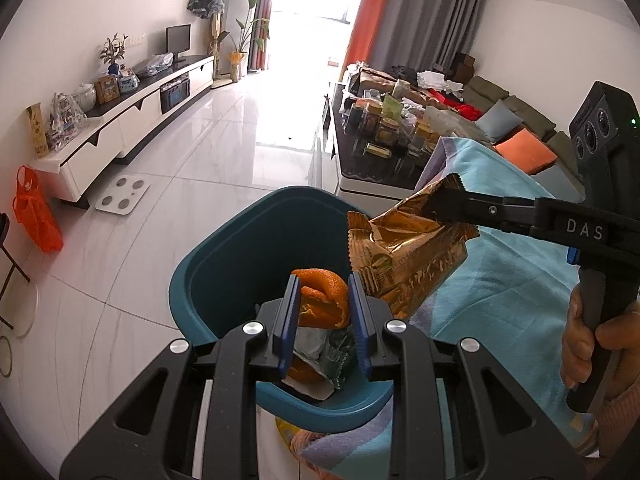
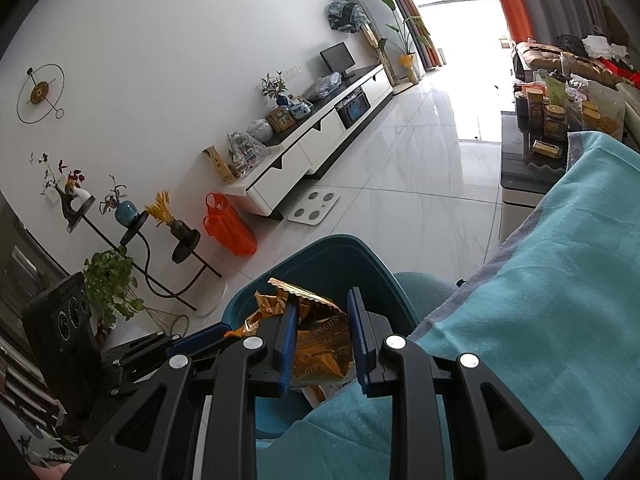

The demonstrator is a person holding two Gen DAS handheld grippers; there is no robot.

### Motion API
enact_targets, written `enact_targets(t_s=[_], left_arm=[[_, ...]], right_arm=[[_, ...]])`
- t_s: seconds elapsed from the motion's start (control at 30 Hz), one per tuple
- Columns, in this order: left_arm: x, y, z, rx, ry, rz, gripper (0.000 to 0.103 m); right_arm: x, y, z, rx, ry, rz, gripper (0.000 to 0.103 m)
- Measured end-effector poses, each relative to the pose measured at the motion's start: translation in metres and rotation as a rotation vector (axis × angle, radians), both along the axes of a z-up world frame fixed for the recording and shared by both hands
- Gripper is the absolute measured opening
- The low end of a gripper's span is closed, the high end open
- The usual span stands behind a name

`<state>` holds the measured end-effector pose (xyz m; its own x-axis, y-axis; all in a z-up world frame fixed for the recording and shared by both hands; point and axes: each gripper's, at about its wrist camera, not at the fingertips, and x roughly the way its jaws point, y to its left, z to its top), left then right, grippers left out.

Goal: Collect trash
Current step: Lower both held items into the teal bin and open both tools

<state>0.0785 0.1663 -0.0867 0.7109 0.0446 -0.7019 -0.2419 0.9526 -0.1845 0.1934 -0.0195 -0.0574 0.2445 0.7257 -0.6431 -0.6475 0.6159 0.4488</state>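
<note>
A teal bin (image 1: 188, 280) stands on the floor beside a turquoise cloth. Over its opening my left gripper (image 1: 324, 284) is shut on a piece of orange peel (image 1: 324, 304), which fills the gap between the blue pads. Below it, inside the bin, lie crumpled wrappers (image 1: 324, 350). From the right, my right gripper (image 1: 434, 204) reaches over the bin's rim, shut on the top corner of a gold snack wrapper (image 1: 408, 256) that hangs down. In the right wrist view the gold wrapper (image 2: 320, 344) sits between the right gripper (image 2: 324, 300) pads above the bin (image 2: 320, 248); the left gripper (image 2: 200, 336) shows at lower left.
The turquoise cloth (image 1: 500, 280) covers a surface at the right. Behind it a low table (image 1: 360, 176) is crowded with jars. A white scale (image 1: 122, 196), an orange bag (image 1: 38, 216) and a TV cabinet (image 1: 132, 120) line the left. A plant stand (image 2: 160, 248) is nearby.
</note>
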Motion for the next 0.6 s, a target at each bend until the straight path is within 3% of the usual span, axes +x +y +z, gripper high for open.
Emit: enact_targets(t_s=[0.6], left_arm=[[0.01, 0.007, -0.021, -0.026, 0.043, 0.028, 0.025]], right_arm=[[-0.001, 0.026, -0.006, -0.062, -0.009, 0.042, 0.023]])
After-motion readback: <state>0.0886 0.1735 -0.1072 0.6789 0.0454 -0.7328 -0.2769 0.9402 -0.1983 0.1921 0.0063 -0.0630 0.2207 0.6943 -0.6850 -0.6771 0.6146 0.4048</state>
